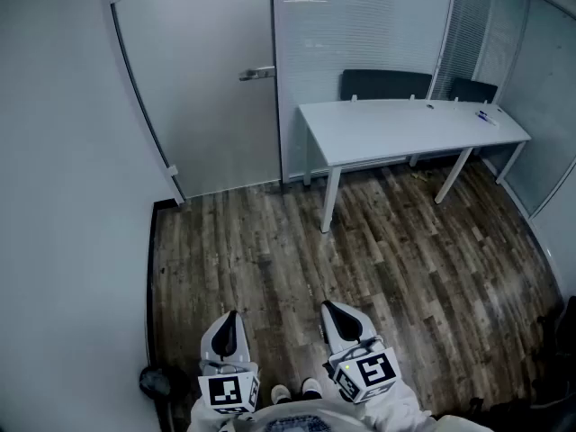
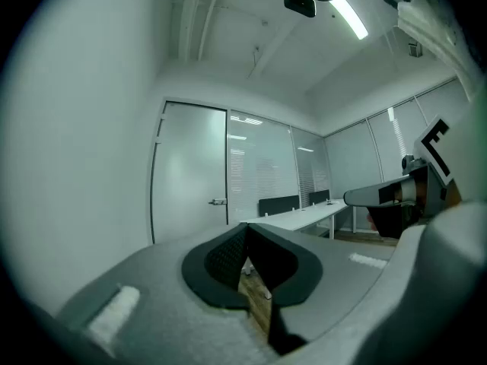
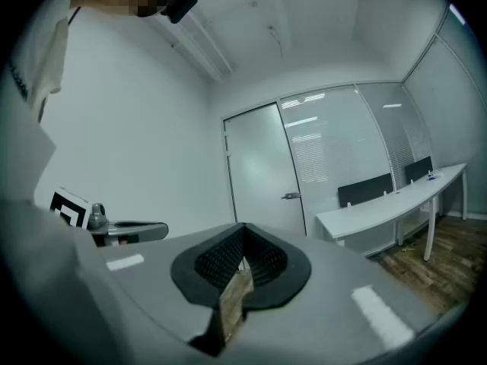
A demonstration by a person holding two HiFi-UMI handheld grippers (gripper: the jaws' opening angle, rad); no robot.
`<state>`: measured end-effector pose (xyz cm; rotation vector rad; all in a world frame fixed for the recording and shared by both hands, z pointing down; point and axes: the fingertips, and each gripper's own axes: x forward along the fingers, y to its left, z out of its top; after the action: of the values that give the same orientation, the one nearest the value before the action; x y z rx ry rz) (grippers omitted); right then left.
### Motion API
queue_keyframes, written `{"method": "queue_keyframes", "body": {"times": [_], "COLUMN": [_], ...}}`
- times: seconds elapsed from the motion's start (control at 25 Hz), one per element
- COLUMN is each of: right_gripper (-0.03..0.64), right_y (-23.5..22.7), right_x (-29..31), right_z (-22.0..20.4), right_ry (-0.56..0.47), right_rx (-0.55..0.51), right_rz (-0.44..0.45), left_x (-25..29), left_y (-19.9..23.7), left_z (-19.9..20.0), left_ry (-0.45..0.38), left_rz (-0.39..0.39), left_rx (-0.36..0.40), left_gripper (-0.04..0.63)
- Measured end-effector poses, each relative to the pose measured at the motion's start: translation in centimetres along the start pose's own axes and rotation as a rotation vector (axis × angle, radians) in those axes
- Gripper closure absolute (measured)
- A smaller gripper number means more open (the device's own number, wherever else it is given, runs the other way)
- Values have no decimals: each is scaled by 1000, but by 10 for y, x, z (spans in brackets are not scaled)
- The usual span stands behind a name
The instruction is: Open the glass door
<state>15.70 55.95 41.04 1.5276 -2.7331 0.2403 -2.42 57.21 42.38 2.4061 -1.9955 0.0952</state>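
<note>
A frosted glass door (image 1: pixel 202 79) stands closed at the far end of the room, with a metal lever handle (image 1: pixel 256 73) on its right side. The same door (image 2: pixel 190 173) and handle (image 2: pixel 218 201) show in the left gripper view, and again as door (image 3: pixel 262 169) and handle (image 3: pixel 290 196) in the right gripper view. My left gripper (image 1: pixel 230 323) and right gripper (image 1: pixel 337 312) are held low and level near my body, far from the door. Both point toward it, shut, with nothing between their jaws.
A white desk (image 1: pixel 409 129) stands to the right of the door with two dark chairs (image 1: pixel 385 84) behind it. Glass partitions with blinds (image 1: pixel 360 25) line the back and right. A plain wall (image 1: pixel 63 151) runs along the left. Wood floor (image 1: pixel 288 250) lies between me and the door.
</note>
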Motion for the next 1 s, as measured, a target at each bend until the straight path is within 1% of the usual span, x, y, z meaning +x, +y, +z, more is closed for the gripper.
{"method": "queue_keyframes", "body": {"times": [0.32, 0.44, 0.56, 0.76, 0.88, 1.0], "right_gripper": [612, 612, 612, 612, 612, 612], "right_y": [-33, -46, -56, -62, -68, -72], "right_x": [2, 6, 16, 52, 91, 140], "right_z": [2, 6, 9, 10, 7, 7], "right_ry": [-15, -29, -39, -44, -32, -24], "right_rx": [-5, 8, 22, 29, 26, 17], "right_rz": [-11, -11, -6, 1, 3, -11], "left_x": [29, 41, 51, 75, 105, 144], "left_y": [-24, -34, -35, -7, 19, 50], "left_z": [2, 7, 7, -2, -12, -21], "left_ry": [-3, -7, -2, 6, 14, 21], "left_rz": [-11, -9, -4, 27, 38, 27], "left_rx": [-3, -2, -1, 1, -9, -11], "left_gripper": [592, 592, 592, 592, 592, 592]}}
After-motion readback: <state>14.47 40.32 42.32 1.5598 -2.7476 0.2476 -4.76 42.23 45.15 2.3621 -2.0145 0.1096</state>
